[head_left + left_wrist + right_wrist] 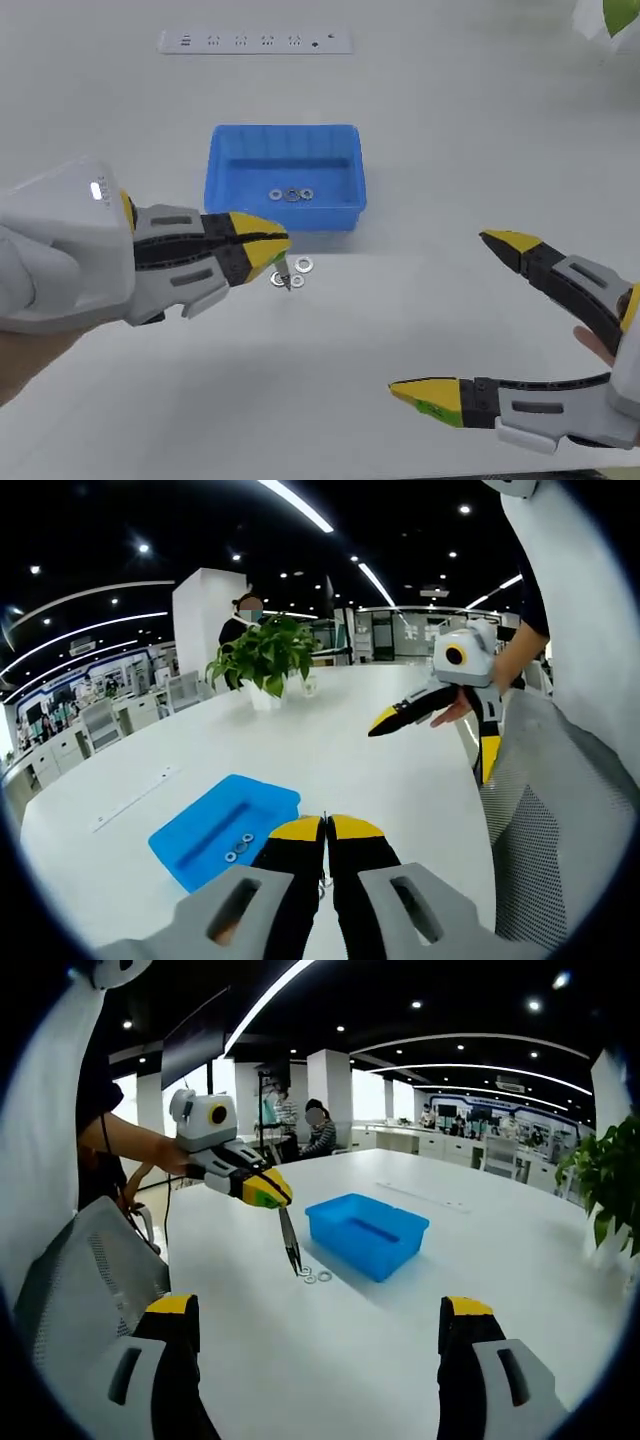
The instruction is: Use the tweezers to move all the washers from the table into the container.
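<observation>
Tweezers of thin dark metal (290,1240) are mostly hidden in the head view, where just their tips poke out below the left gripper (280,248), its yellow-tipped jaws closed on them. The tips point down among three small steel washers (295,273) on the white surface (450,150), just before the blue plastic container (225,170); whether they touch one is unclear. Three further washers (291,194) lie inside. The right gripper (450,315), cut off at the frame edge, hovers well apart, jaws wide.
</observation>
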